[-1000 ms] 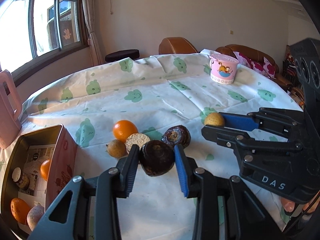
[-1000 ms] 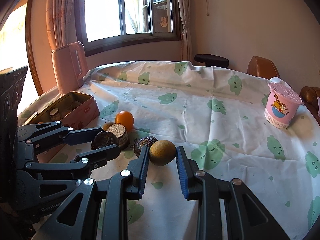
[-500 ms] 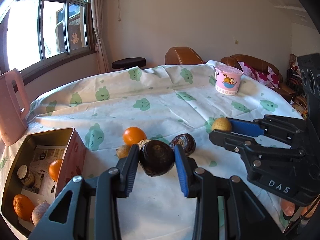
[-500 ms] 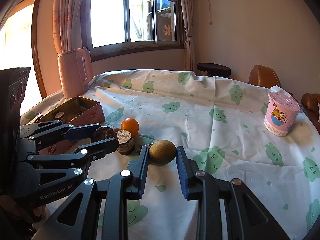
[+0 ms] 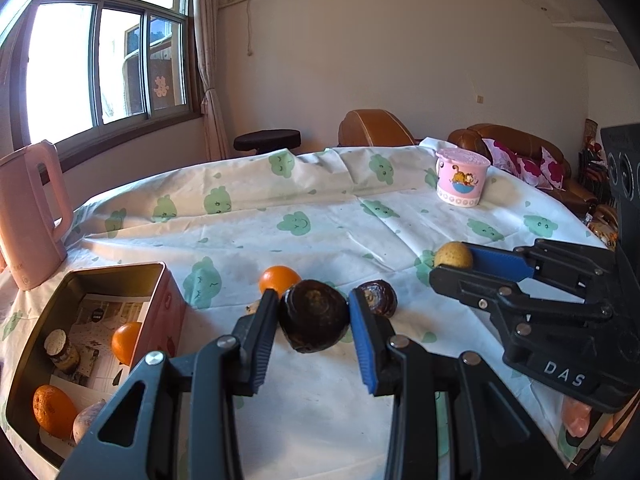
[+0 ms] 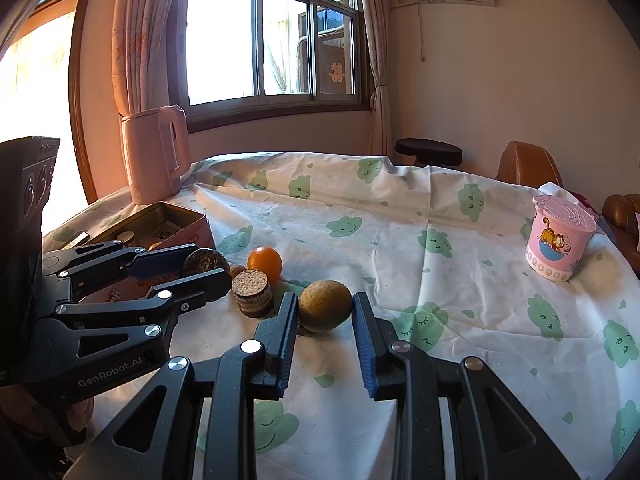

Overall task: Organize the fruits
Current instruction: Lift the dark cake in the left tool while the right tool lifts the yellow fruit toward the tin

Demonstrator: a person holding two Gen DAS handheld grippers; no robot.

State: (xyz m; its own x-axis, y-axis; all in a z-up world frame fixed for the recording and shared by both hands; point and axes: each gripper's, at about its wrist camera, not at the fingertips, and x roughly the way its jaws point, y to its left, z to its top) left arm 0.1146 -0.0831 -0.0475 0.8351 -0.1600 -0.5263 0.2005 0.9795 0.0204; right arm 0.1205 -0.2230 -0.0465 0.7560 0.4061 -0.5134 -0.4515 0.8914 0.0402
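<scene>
Left gripper (image 5: 314, 312) jaws clamped on a dark brown fruit (image 5: 313, 321), held above the tablecloth (image 5: 320, 220) just right of the open tin (image 5: 24, 368), which already contains two oranges and other items. Right gripper (image 6: 325, 312) jaws clamped on a yellow-brown fruit (image 6: 325, 306), also above the cloth. Loose on the cloth between the grippers: an orange (image 6: 264, 263), a cork-topped piece (image 6: 252, 292) and another dark fruit (image 5: 378, 298); pink cup (image 6: 558, 238) well apart at the far side.
</scene>
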